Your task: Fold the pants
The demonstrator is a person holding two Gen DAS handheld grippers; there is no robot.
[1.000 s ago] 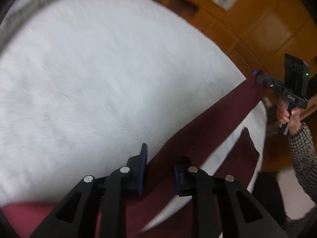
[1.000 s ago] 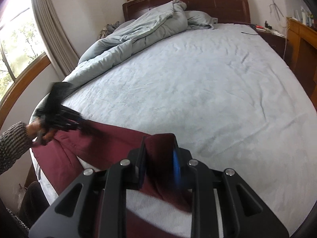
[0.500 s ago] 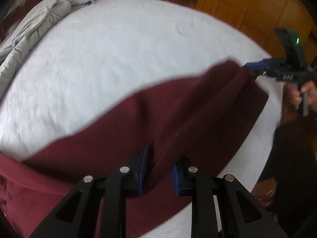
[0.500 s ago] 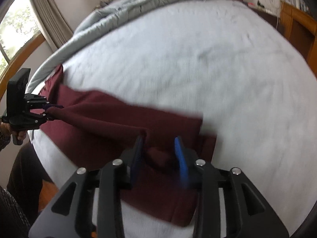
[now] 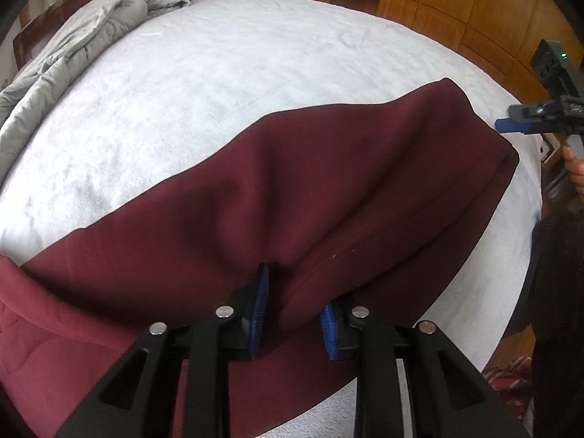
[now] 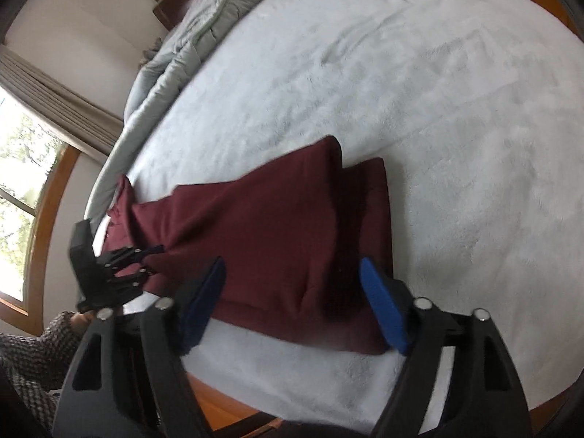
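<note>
The dark red pants [image 5: 328, 189] lie along the near edge of the bed [image 5: 219, 73], one leg laid over the other, long axis running from one tool to the other. The left tool [image 5: 292, 314] is narrow and pinches a fold of cloth. The right tool [image 6: 292, 306] stands wide, holding nothing, above the hem end. No containers are present.

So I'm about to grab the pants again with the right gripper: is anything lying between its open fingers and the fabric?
Nothing visible does. The right gripper hangs open just above the maroon pants, which lie on the white bedspread. The grey duvet is bunched far off. The left gripper already pinches the pants.
</note>
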